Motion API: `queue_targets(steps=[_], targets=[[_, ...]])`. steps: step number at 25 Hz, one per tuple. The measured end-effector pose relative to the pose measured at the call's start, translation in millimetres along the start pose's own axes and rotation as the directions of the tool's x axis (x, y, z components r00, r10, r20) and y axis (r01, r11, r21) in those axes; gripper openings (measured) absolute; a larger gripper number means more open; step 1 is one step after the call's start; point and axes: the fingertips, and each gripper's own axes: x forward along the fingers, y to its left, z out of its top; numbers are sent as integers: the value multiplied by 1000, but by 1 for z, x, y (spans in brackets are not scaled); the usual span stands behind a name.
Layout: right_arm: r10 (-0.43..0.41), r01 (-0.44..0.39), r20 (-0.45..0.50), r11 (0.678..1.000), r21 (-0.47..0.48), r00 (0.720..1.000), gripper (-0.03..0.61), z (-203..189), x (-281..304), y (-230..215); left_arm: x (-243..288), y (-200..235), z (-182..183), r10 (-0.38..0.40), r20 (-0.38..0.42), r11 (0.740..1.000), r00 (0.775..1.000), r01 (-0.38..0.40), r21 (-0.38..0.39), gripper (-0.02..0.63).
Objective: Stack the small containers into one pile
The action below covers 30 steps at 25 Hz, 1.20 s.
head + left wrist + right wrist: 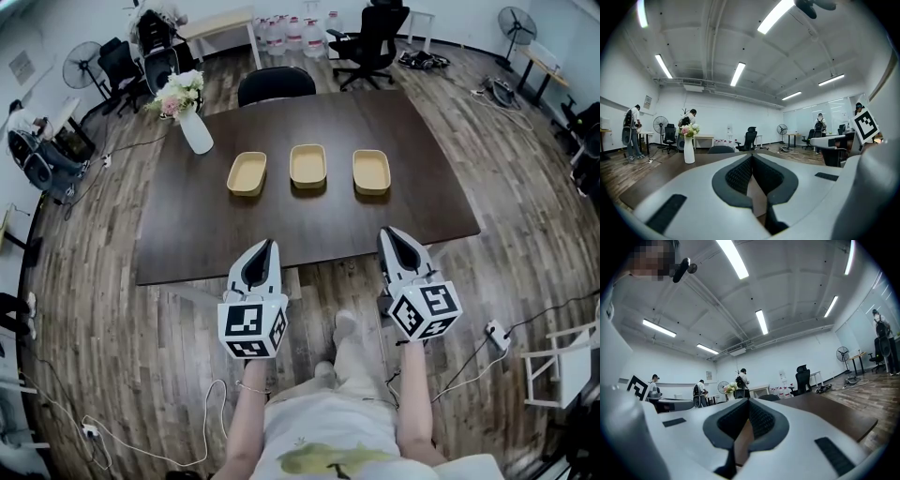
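No stacking has begun. The three small containers lie in a row on the dark desk (281, 230), apart from one another: the left container (247, 173), the middle container (307, 166) and the right container (371, 172). All sit open side up and look empty, though the head view shows them too small to be sure. A vase (196, 131) of flowers stands further left, well apart from the row.

The left tongs (267, 246) and the right tongs (391, 232) hover at the near edge of the desk, short of the containers. Both are clenched tip to tip with nothing between them, as each gripper view shows.

The step in hand looks like the approach. The next move likely calls for one pair of tongs to spread, reach forward over the desk and take an outer container by its rim, then lift it and nest it in its neighbour. The thin rim probably needs a square, careful pinch.
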Motion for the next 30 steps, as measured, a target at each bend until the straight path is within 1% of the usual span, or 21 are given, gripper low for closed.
queue_targets(steps=[3,9,14,22,30], targets=[[3,-3,-13,1000,6,1000,21,-4,21,-11,20,7,-3,7,-7,1000,1000,-7,-9,25],[0,0,-30,1000,11,1000,21,-1,67,-42,68,20,0,20,-18,999,1000,-20,-33,25],[-3,6,-62,999,39,998,21,-7,103,-66,110,28,-1,16,-45,999,999,-19,-49,25],[-13,19,-121,998,54,993,21,-20,149,-111,173,24,-7,2,-82,998,997,-7,-67,25],[-24,36,-183,997,64,983,21,-36,184,-150,229,15,-28,-31,-142,994,989,16,-106,25]])
